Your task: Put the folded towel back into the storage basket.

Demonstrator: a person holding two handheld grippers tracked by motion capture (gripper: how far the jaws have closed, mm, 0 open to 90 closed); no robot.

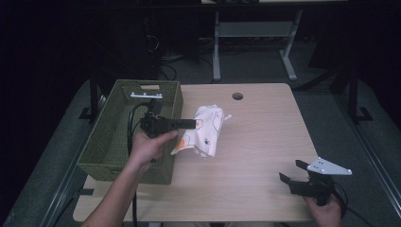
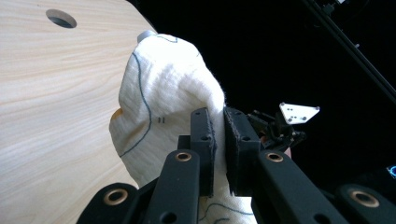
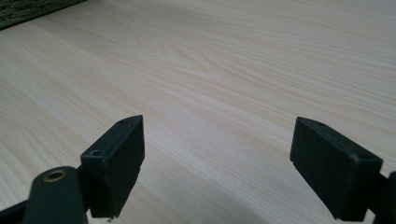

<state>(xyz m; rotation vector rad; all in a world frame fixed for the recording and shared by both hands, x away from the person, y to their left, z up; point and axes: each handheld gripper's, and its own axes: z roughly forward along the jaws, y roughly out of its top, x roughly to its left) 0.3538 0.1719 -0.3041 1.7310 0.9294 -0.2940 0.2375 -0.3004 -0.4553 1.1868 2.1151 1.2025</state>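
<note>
Table: pale wood top (image 1: 255, 156), a round cable hole (image 1: 237, 96) near its far edge; I place everything else from this table.
Room: dark around the table; grey floor, and a desk frame with pale legs (image 1: 253, 42) stands beyond the far edge.
Basket: green woven basket (image 1: 108, 151) sits on the table's left side, its long wall running from the near edge toward the far one.
Cloth: white cloth with blue lines and orange marks (image 1: 206, 132), left of the table's middle, just beside the basket's right wall; part of it is lifted off the wood.
My left gripper: (image 1: 191, 124) reaches over the basket's right wall, jaws clamped on a fold of the cloth, as the left gripper view shows (image 2: 219, 140).
My right gripper: (image 1: 293, 172) sits near the table's near right corner, jaws spread wide with bare wood between them (image 3: 217, 154).
Edges: the right edge lies close to my right gripper.
Open room: bare wood across the table's middle and right half, between cloth and right gripper.
</note>
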